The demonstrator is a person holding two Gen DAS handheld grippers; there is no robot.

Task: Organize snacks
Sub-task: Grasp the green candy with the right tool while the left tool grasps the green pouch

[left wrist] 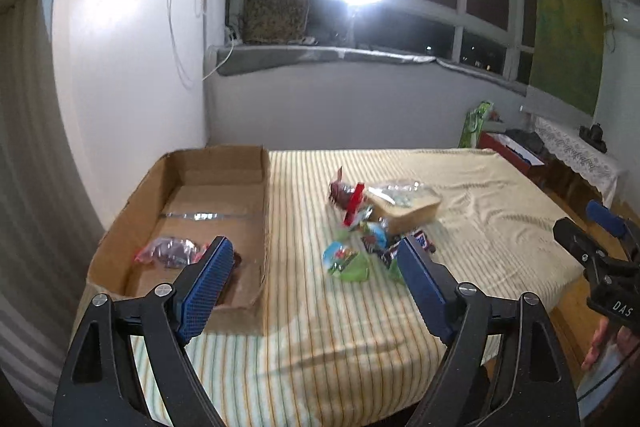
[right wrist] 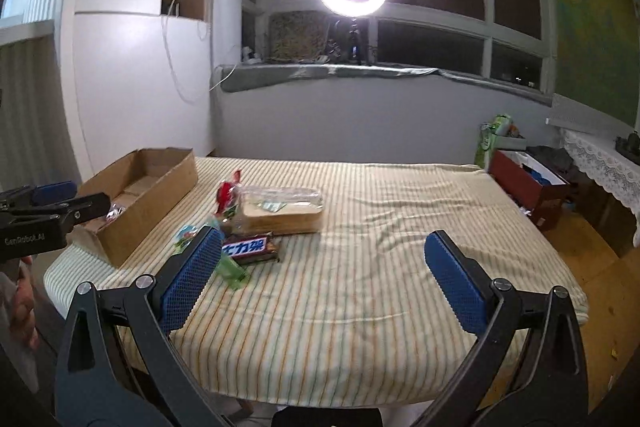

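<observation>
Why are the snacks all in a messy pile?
They are not sorted yet. The snack pile sits jumbled on the striped cloth, while the cardboard box holds only one packet. Nothing looks spilled or broken.

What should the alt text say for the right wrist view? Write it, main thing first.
The right gripper stands wide open and empty above a striped tablecloth. Ahead at left, loose snacks lie in a cluster: a chocolate bar and a bread pack. A cardboard box sits farther left, with the left gripper before it.
</observation>
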